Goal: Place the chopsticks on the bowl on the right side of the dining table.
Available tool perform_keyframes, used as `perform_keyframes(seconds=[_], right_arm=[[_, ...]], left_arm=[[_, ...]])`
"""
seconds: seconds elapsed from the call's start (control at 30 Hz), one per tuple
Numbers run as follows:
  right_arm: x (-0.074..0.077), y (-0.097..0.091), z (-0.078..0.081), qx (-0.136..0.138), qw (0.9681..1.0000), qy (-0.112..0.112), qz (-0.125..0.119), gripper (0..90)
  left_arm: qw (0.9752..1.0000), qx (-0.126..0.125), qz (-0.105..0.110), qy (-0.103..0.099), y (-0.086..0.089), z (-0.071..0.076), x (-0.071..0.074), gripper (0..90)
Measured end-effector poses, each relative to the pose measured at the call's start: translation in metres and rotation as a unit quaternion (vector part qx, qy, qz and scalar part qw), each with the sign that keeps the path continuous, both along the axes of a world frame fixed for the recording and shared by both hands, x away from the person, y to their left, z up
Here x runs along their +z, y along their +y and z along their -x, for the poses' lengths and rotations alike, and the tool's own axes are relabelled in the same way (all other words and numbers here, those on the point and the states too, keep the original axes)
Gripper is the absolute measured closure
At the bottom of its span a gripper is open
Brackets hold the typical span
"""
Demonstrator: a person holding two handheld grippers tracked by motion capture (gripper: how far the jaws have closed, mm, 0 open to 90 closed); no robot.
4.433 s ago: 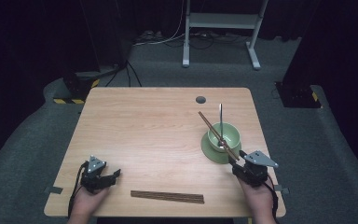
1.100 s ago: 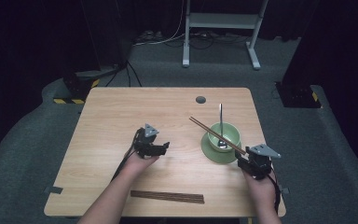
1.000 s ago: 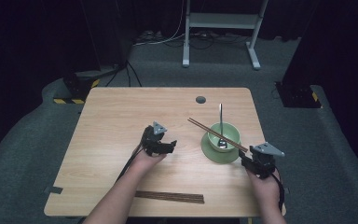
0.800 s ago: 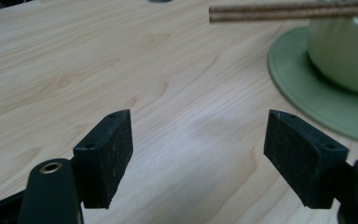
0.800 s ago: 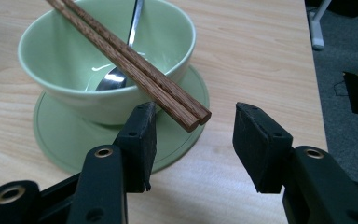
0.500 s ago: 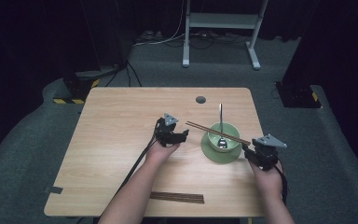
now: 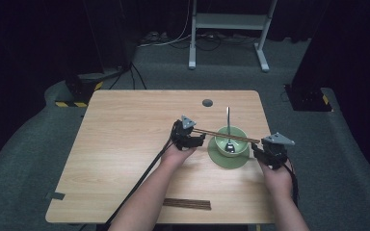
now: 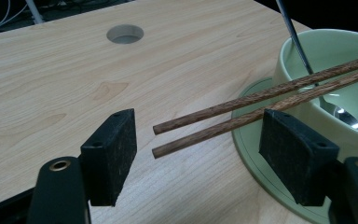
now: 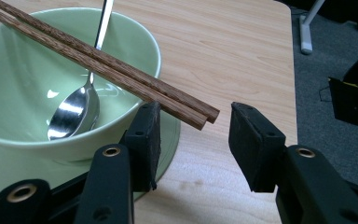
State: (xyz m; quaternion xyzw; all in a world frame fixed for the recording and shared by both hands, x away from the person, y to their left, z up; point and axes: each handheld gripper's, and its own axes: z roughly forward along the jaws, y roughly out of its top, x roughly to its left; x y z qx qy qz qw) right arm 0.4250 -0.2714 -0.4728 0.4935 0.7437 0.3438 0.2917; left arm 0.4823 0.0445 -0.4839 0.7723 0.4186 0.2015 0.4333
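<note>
A: Where's the pair of chopsticks [image 7: 226, 135] sitting?

B: Laid flat across the rim of the green bowl [image 7: 236, 142], running from about 9 o'clock to 3 o'clock. The bowl stands on a green saucer [image 7: 221, 159] right of centre on the table [image 7: 125, 144], and a spoon [image 7: 228, 130] leans inside it with the handle toward 12 o'clock.

A: And the grippers?

B: The left gripper [image 8: 196, 140] has its jaws apart, the sticks' 9 o'clock tips between them and nothing pinched. The right gripper [image 9: 193, 123] is also spread, at the 3 o'clock ends.

A: How would you do it well?

B: Probably close both at once, squarely, so the sticks stay together and level, then lift without tipping the bowl.

A: What differs from four seconds back?

B: The left hand has come up from the table's 7 o'clock corner, and the sticks, then slanted with the right gripper at their near end, now lie level. A second pair of chopsticks [image 7: 187, 204] at 6 o'clock hasn't moved.
</note>
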Motion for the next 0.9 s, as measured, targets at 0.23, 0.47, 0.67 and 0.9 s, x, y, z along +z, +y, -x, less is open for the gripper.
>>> perform_keyframes(seconds=[0.23, 0.47, 0.67, 0.9], right_arm=[[0.000, 0.005, -0.001, 0.010, 0.9999, -0.001, 0.003, 53.8], [-0.001, 0.005, 0.001, 0.015, 0.9999, -0.001, 0.001, 52.9], [-0.003, 0.005, 0.007, 0.019, 0.9998, -0.002, -0.005, 52.5], [-0.003, 0.006, 0.015, 0.022, 0.9998, -0.004, -0.003, 52.5]], left_arm=[[1.0000, -0.003, 0.004, 0.004, -0.006, -0.001, -0.003, 25.5], [0.9999, -0.006, 0.000, 0.009, -0.007, 0.005, -0.004, 27.4], [0.9999, -0.009, -0.005, 0.001, -0.004, 0.017, -0.005, 29.7], [0.9999, -0.010, -0.005, -0.007, 0.002, 0.030, -0.005, 35.9]])
